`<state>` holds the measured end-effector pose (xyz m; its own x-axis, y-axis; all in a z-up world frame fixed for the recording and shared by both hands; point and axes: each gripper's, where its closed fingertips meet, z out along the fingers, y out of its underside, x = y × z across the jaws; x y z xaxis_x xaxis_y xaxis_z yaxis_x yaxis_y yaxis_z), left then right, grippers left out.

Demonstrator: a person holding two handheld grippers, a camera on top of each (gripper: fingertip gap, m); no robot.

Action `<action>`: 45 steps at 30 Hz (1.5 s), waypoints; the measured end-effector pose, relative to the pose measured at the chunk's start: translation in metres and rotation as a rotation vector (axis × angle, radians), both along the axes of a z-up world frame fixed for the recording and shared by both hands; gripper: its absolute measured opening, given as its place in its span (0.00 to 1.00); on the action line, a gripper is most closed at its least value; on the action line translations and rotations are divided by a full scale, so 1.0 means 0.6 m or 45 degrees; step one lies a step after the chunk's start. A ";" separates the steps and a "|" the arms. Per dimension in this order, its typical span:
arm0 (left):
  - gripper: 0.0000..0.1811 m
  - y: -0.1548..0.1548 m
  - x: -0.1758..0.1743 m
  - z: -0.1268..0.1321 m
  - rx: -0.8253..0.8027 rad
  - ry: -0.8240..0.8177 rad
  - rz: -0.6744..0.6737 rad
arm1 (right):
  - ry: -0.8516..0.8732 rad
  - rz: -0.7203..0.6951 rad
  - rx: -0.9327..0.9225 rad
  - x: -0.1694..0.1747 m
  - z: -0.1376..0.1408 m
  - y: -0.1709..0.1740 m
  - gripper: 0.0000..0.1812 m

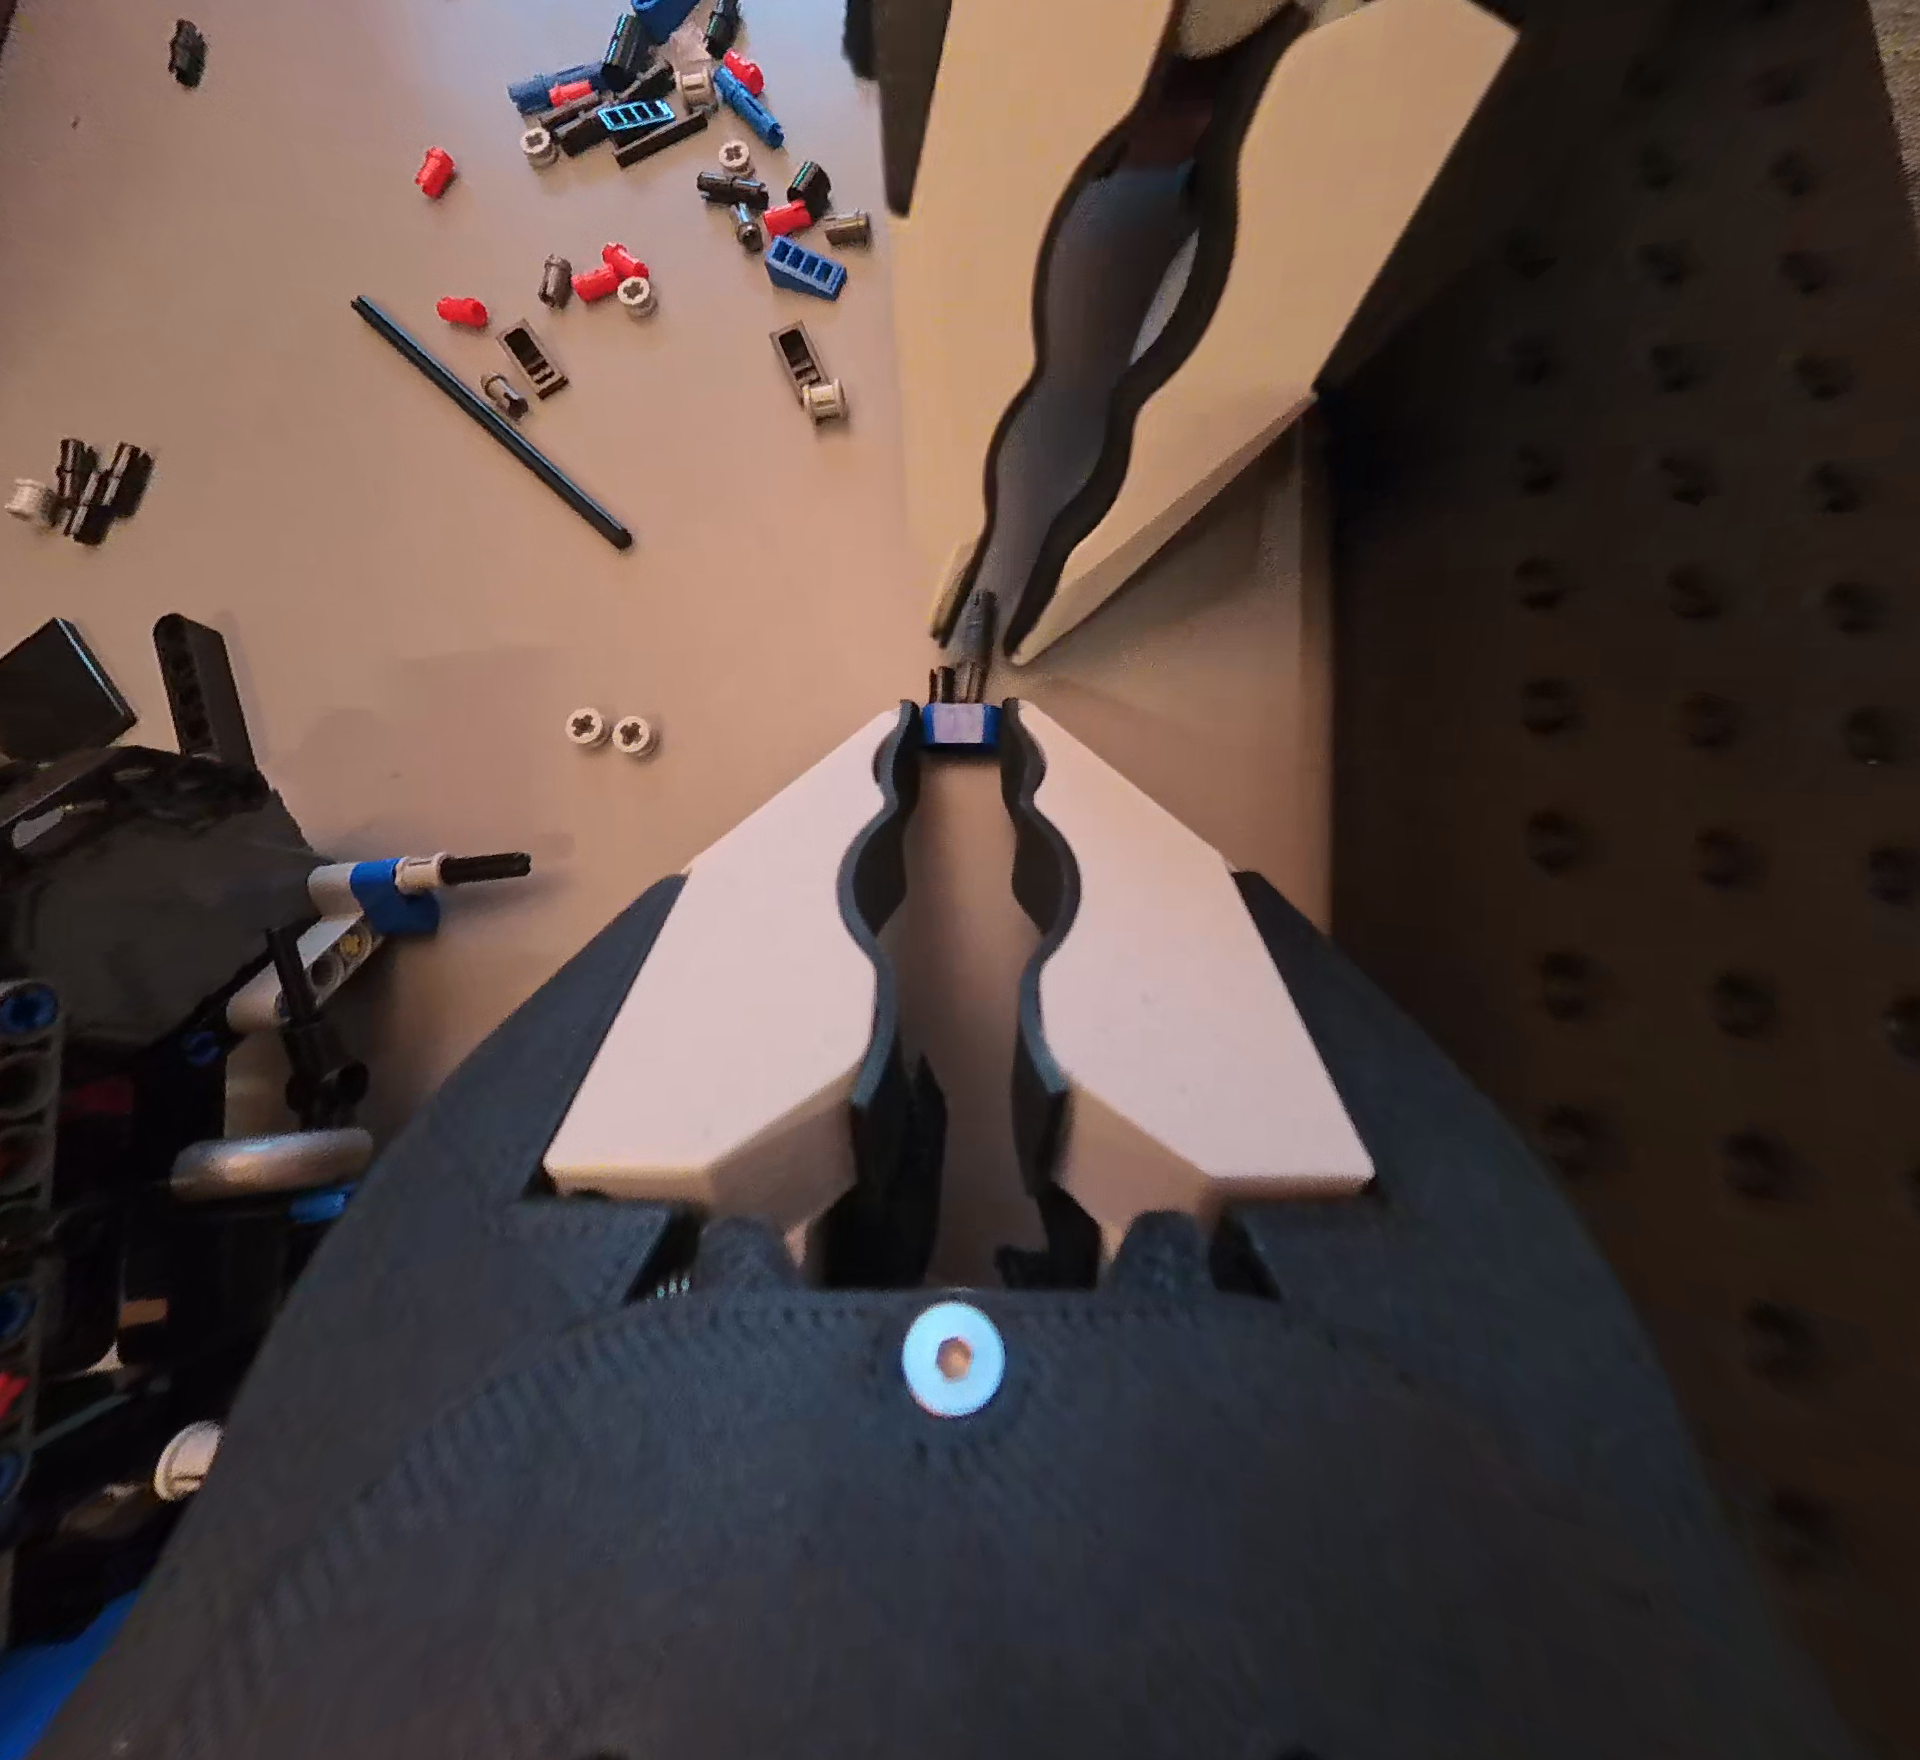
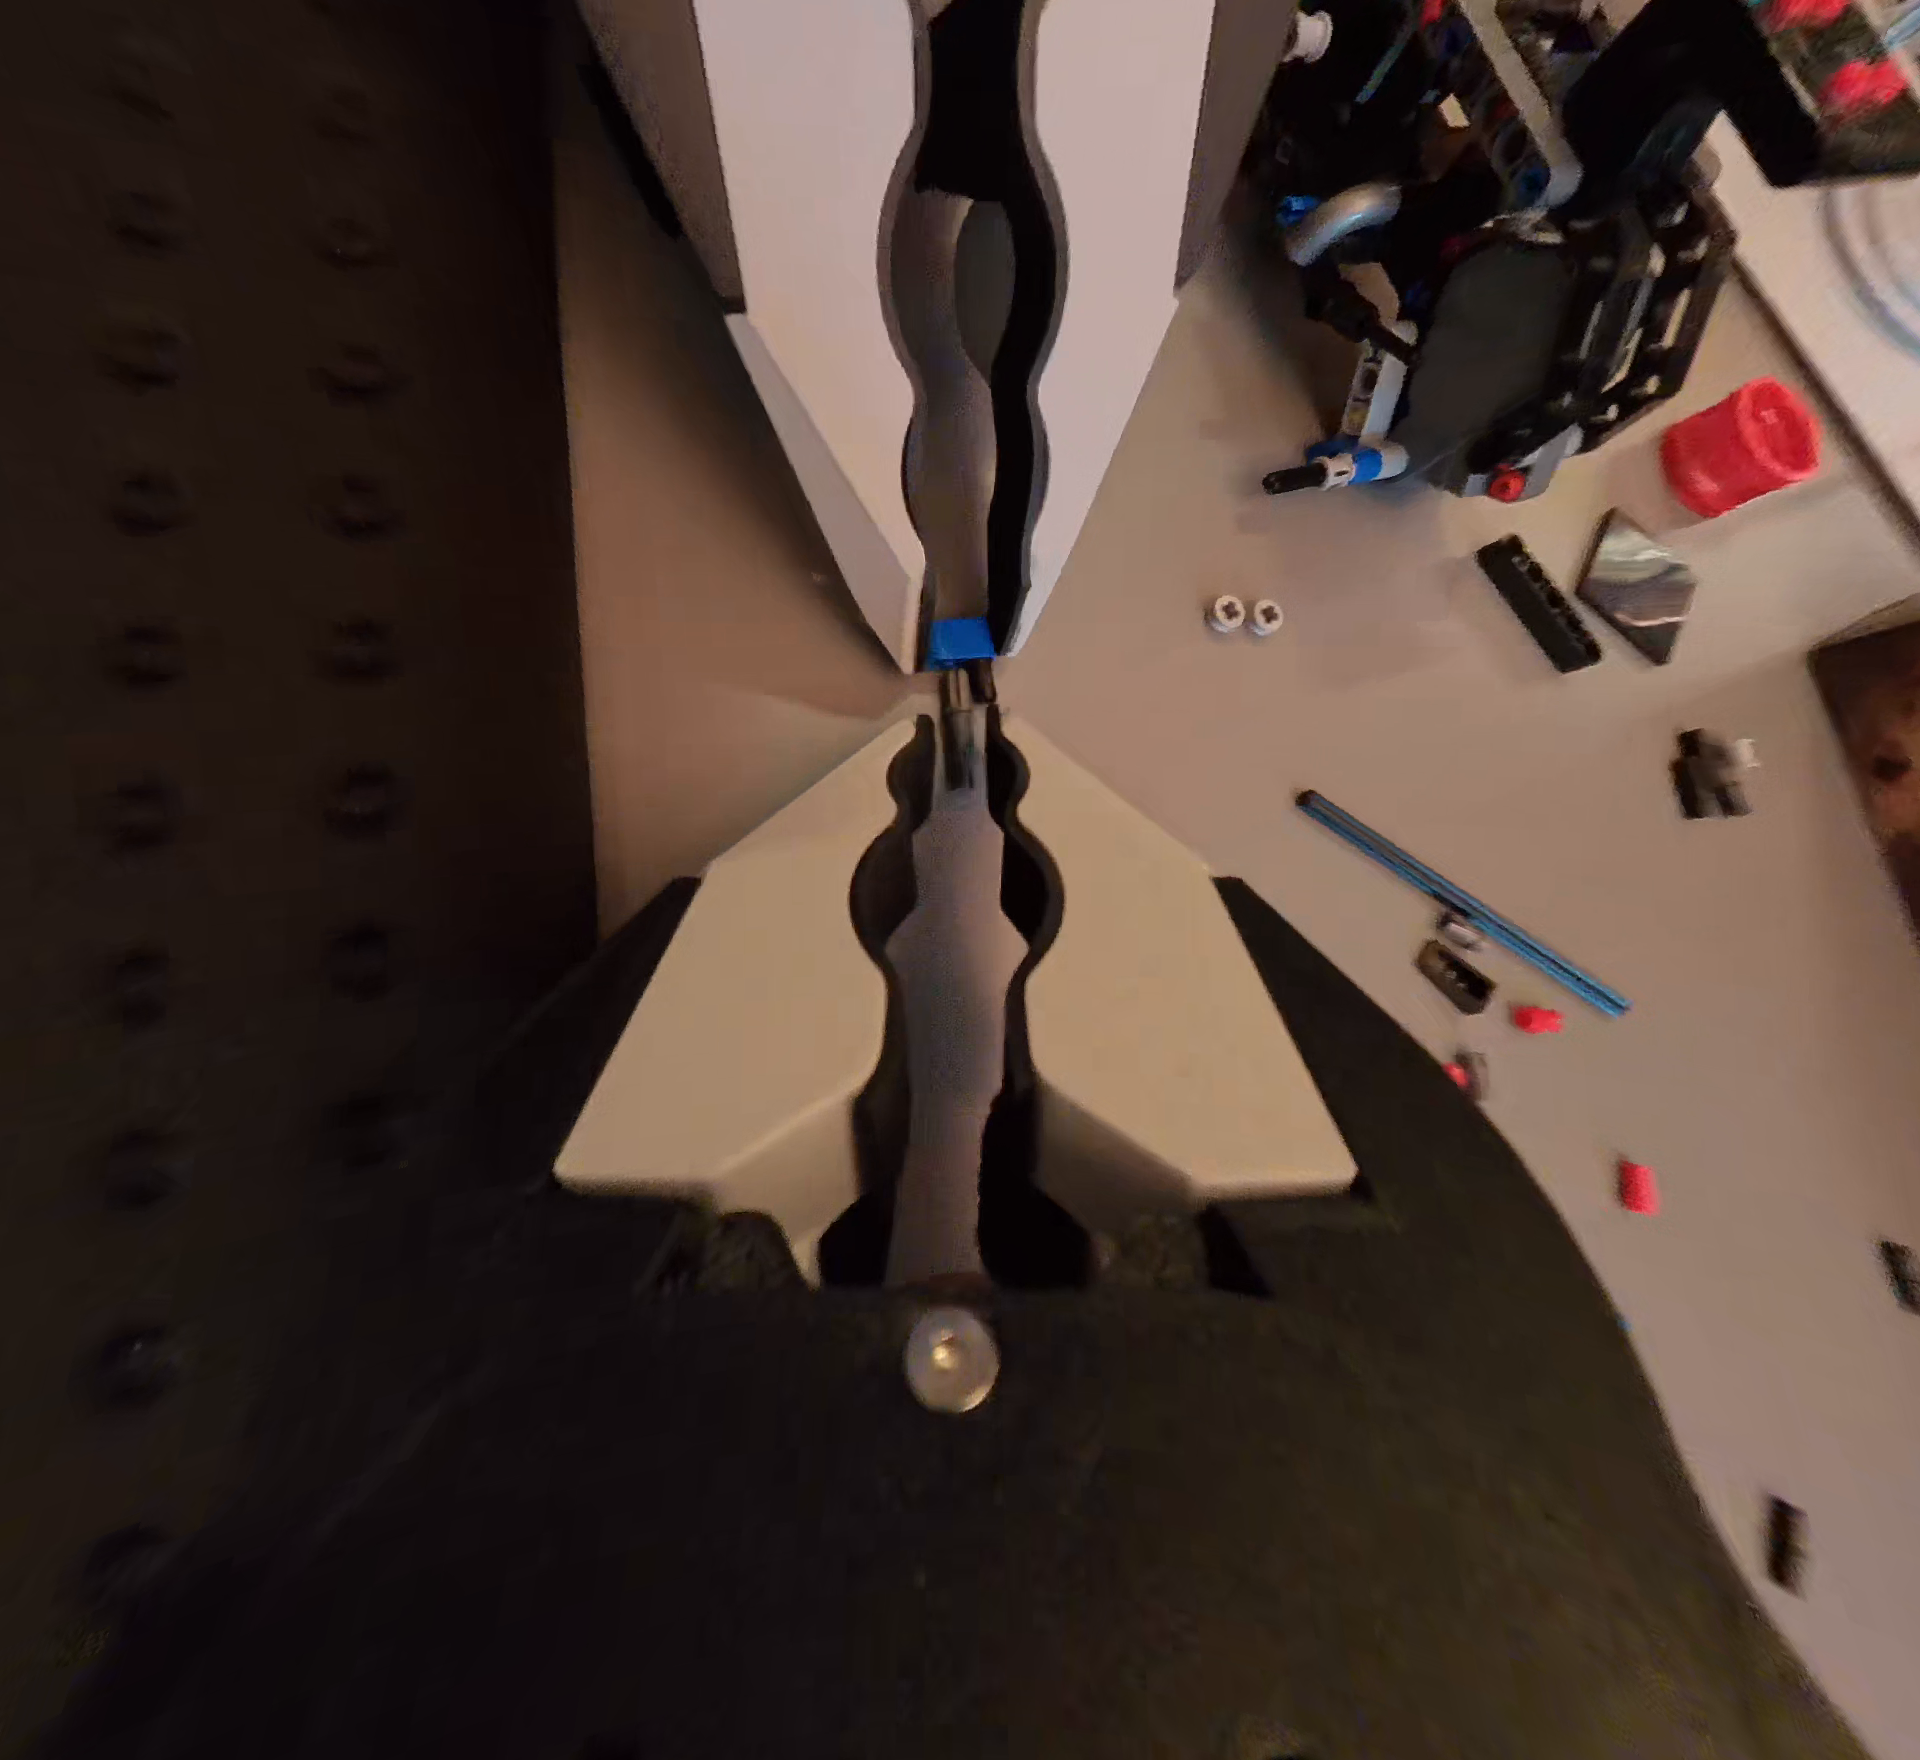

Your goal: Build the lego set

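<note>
a: where does the pin sit relative to the blue piece?

b: tip to tip. the left gripper (image 1: 961, 723) is clamped on a small blue piece (image 1: 958, 728) at its very fingertips, and a black pin stub (image 1: 951, 684) already stands out of that piece, pointing away from the camera. the right gripper (image 2: 954, 754) comes at it head-on, squeezed onto a second black pin (image 2: 958, 749) whose long axis runs along its fingers.

a: so they're in line?

b: nearly. in the right wrist view the held pin lies just beside the stub, close to touching the blue piece, maybe a shade to one side. i judge the next move needs a small sideways correction, then a straight push along that axis.

a: which hand is nearer?

b: neither; they meet above the table (image 1: 312, 567), near its edge by the dark studded mat (image 1: 1662, 775).

a: and the rest?

b: the half-built model (image 2: 1538, 256) stands well apart, loose parts (image 1: 665, 100) and a long black axle (image 1: 488, 422) scattered beyond.
</note>
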<state>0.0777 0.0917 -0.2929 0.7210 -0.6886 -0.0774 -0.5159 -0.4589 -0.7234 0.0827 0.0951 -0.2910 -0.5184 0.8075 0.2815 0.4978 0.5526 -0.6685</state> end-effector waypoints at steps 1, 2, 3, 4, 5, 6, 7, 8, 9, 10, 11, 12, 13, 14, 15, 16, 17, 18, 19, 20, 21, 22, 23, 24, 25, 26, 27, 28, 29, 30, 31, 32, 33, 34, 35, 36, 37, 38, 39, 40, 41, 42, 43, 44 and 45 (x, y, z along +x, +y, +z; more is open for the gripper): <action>0.08 0.000 0.000 0.000 0.001 0.001 -0.002 | -0.018 -0.001 -0.041 0.001 -0.001 -0.001 0.03; 0.08 0.000 0.000 0.000 0.002 0.001 -0.003 | -0.033 -0.002 -0.066 0.002 -0.001 -0.001 0.02; 0.08 0.000 0.000 0.000 0.004 0.003 -0.004 | -0.047 0.004 -0.091 0.003 -0.002 -0.003 0.01; 0.08 0.000 0.000 0.000 0.007 0.006 -0.007 | -0.055 -0.001 -0.118 0.002 -0.002 -0.004 0.01; 0.08 0.000 0.000 0.000 0.010 0.011 -0.010 | -0.069 -0.008 -0.150 0.002 -0.003 -0.004 0.01; 0.08 0.000 0.000 0.000 0.013 0.015 -0.012 | -0.083 -0.012 -0.183 0.002 -0.003 -0.003 0.01; 0.08 0.000 0.000 0.000 0.015 0.017 -0.013 | -0.091 -0.015 -0.208 0.002 -0.003 -0.003 0.01; 0.08 0.000 0.000 0.000 0.018 0.019 -0.015 | -0.095 -0.020 -0.225 0.002 -0.002 -0.003 0.01; 0.08 0.000 0.000 0.000 0.022 0.023 -0.016 | -0.095 -0.021 -0.226 0.002 -0.002 -0.004 0.01; 0.08 0.000 0.000 0.000 0.029 0.031 -0.019 | -0.094 -0.024 -0.225 0.002 -0.002 -0.004 0.01; 0.08 0.000 0.000 0.000 0.038 0.045 -0.023 | -0.097 -0.029 -0.234 0.002 -0.002 -0.003 0.01; 0.08 0.000 0.000 0.000 0.049 0.061 -0.027 | -0.100 -0.032 -0.250 0.002 -0.002 -0.004 0.01; 0.08 0.000 0.001 0.000 0.063 0.077 -0.032 | -0.106 -0.034 -0.269 0.002 -0.002 -0.004 0.01; 0.08 0.000 0.001 0.000 0.076 0.092 -0.037 | -0.113 -0.030 -0.282 0.002 -0.002 -0.004 0.01; 0.08 0.000 0.000 0.000 0.089 0.106 -0.040 | -0.121 -0.029 -0.299 0.003 -0.002 -0.005 0.01; 0.08 0.000 0.001 0.001 0.103 0.124 -0.046 | -0.131 -0.031 -0.319 0.003 -0.002 -0.005 0.01; 0.08 0.000 0.001 0.001 0.126 0.148 -0.057 | -0.139 -0.030 -0.331 0.003 -0.002 -0.005 0.01; 0.08 0.001 0.001 0.002 0.147 0.173 -0.065 | -0.143 -0.028 -0.337 0.003 -0.002 -0.005 0.01; 0.08 0.000 0.001 0.002 0.165 0.194 -0.072 | -0.149 -0.029 -0.346 0.003 -0.002 -0.005 0.01; 0.08 0.000 0.001 0.002 0.186 0.216 -0.083 | -0.158 -0.031 -0.366 0.003 -0.001 -0.005 0.01; 0.08 0.000 0.002 0.003 0.208 0.241 -0.094 | -0.168 -0.032 -0.384 0.003 -0.001 -0.005 0.00; 0.08 0.000 0.002 0.003 0.229 0.266 -0.105 | -0.175 -0.029 -0.392 0.003 -0.001 -0.005 0.01; 0.08 0.000 0.002 0.004 0.250 0.290 -0.114 | -0.184 -0.027 -0.406 0.003 -0.001 -0.005 0.00; 0.08 0.000 0.002 0.004 0.268 0.309 -0.121 | -0.194 -0.024 -0.424 0.003 -0.001 -0.005 0.00; 0.08 0.000 0.002 0.004 0.280 0.318 -0.124 | -0.202 -0.019 -0.437 0.004 -0.001 -0.006 0.00; 0.08 0.000 0.002 0.004 0.291 0.325 -0.130 | -0.208 -0.017 -0.445 0.004 -0.001 -0.006 0.01; 0.08 0.000 0.002 0.005 0.306 0.337 -0.137 | -0.216 -0.017 -0.458 0.004 -0.001 -0.006 0.01; 0.08 0.000 0.002 0.005 0.323 0.351 -0.145 | -0.229 -0.020 -0.479 0.004 -0.001 -0.006 0.01; 0.08 0.000 0.003 0.005 0.344 0.369 -0.156 | -0.245 -0.021 -0.502 0.004 -0.001 -0.006 0.01; 0.08 0.000 0.003 0.006 0.361 0.385 -0.165 | -0.262 -0.021 -0.526 0.004 -0.001 -0.006 0.01; 0.08 -0.001 0.003 0.006 0.378 0.400 -0.176 | -0.276 -0.019 -0.544 0.004 -0.001 -0.006 0.01; 0.08 -0.001 0.003 0.006 0.399 0.416 -0.188 | -0.288 -0.015 -0.557 0.004 -0.001 -0.007 0.01; 0.08 -0.001 0.003 0.006 0.414 0.426 -0.198 | -0.299 -0.012 -0.572 0.004 -0.001 -0.007 0.01; 0.08 -0.001 0.003 0.006 0.420 0.428 -0.202 | -0.311 -0.007 -0.586 0.004 -0.001 -0.007 0.01; 0.08 -0.001 0.002 0.006 0.428 0.428 -0.207 | -0.324 0.000 -0.601 0.005 -0.001 -0.008 0.01; 0.08 -0.001 0.002 0.006 0.440 0.429 -0.213 | -0.333 0.003 -0.612 0.005 -0.001 -0.008 0.01; 0.08 -0.002 0.002 0.006 0.447 0.432 -0.216 | -0.333 0.005 -0.612 0.005 -0.001 -0.009 0.01; 0.08 -0.002 0.002 0.007 0.452 0.435 -0.220 | -0.331 0.006 -0.609 0.005 -0.001 -0.009 0.01; 0.08 -0.002 0.002 0.006 0.459 0.436 -0.223 | -0.328 0.006 -0.608 0.005 -0.001 -0.009 0.01; 0.08 -0.002 0.002 0.006 0.466 0.436 -0.225 | -0.327 0.005 -0.611 0.005 -0.001 -0.009 0.01; 0.08 -0.002 0.002 0.007 0.471 0.439 -0.228 | -0.329 0.001 -0.615 0.004 -0.001 -0.009 0.01; 0.08 -0.002 0.002 0.006 0.471 0.438 -0.228 | -0.331 0.001 -0.620 0.004 -0.001 -0.009 0.01; 0.08 -0.002 0.001 0.006 0.473 0.435 -0.228 | -0.334 0.001 -0.626 0.004 0.000 -0.009 0.01; 0.08 -0.003 0.001 0.006 0.479 0.438 -0.231 | -0.336 0.000 -0.636 0.004 0.000 -0.009 0.01; 0.08 -0.002 0.001 0.006 0.482 0.443 -0.233 | -0.338 -0.001 -0.646 0.004 0.001 -0.009 0.01</action>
